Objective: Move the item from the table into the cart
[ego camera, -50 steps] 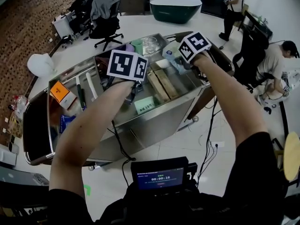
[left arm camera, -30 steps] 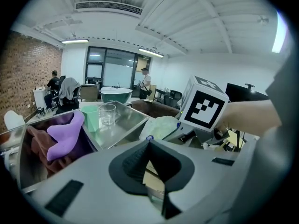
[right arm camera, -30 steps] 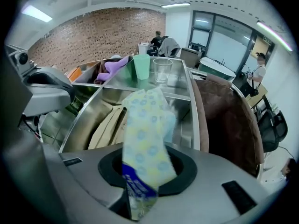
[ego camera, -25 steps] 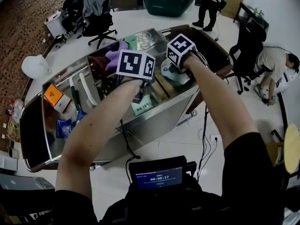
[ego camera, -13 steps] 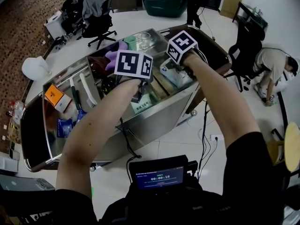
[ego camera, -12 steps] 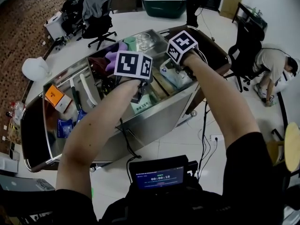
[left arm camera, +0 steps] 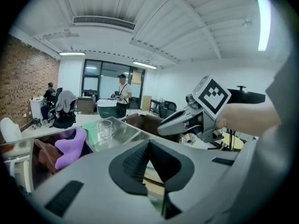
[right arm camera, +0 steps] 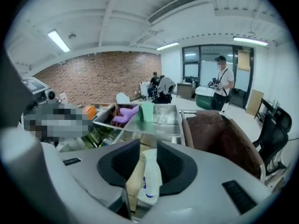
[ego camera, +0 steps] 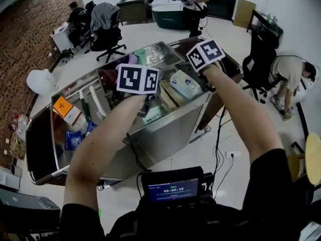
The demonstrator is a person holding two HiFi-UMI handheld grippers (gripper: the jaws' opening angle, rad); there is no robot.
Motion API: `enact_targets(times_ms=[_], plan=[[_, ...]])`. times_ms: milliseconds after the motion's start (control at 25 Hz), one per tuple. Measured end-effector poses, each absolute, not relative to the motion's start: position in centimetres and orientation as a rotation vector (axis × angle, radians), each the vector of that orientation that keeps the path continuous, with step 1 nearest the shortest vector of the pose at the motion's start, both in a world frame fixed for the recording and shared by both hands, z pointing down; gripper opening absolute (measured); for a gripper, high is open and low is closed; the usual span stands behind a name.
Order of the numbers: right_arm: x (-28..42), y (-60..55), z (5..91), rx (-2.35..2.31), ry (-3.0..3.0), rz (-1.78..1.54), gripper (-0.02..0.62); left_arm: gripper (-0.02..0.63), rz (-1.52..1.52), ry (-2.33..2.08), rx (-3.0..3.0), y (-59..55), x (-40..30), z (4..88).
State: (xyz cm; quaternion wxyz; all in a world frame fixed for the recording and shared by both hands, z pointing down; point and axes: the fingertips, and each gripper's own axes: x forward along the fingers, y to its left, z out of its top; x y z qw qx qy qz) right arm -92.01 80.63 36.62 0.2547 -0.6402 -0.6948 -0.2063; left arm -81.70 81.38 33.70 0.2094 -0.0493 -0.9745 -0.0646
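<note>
The big steel cart [ego camera: 170, 129] is split into boxes, so stuff stays put inside. The R gripper [right arm camera: 145, 152] hangs over the cart's right part. Its jaws are apart & have just been closing a bit, w/ nothing pinched. The white pack [ego camera: 183, 83] only shows thru the gap, lower down. The L gripper [left arm camera: 148, 144] waits near the cart's middle, jaws closed on nothing, prob. cos it isn't needed now. The pack lies in the cart on the wood blocks [ego camera: 169, 95], not on a table, so I think this move is done.
</note>
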Motion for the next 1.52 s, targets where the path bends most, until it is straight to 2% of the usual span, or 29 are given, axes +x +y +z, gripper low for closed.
enact_targets(times_ms=[80,320,560,800,960,1320,1520], plan=[[-91.5,79.3,34.8,-1.786,-1.960,-0.497,0.009,0.000,-0.165,-2.758,-0.128,80.7,-80.5,32.8],[-90.4,75.5,33.2,-1.869,-2.045,-0.368,0.009,0.000,-0.103,-2.912,-0.198,80.1,-77.0,30.4],[-88.0,72.3,30.1,-2.010,-2.134,-0.142,0.009,0.000,0.164,-2.991,-0.220,78.0,-73.8,28.4],[-85.2,69.1,30.2,-2.149,-2.160,-0.064,0.009,0.000,0.018,-3.237,-0.274,76.2,-68.7,26.6],[-84.4,67.6,30.8,-2.155,-2.222,-0.003,0.009,0.000,0.160,-3.248,-0.440,76.5,-66.4,27.4],[-83.2,65.8,32.9,-2.179,-2.285,0.093,0.009,0.002,0.136,-3.266,-0.492,76.6,-64.8,30.2],[-83.5,65.4,34.2,-2.152,-2.299,0.133,0.009,0.002,0.366,-3.245,-0.509,75.7,-65.5,31.2]])
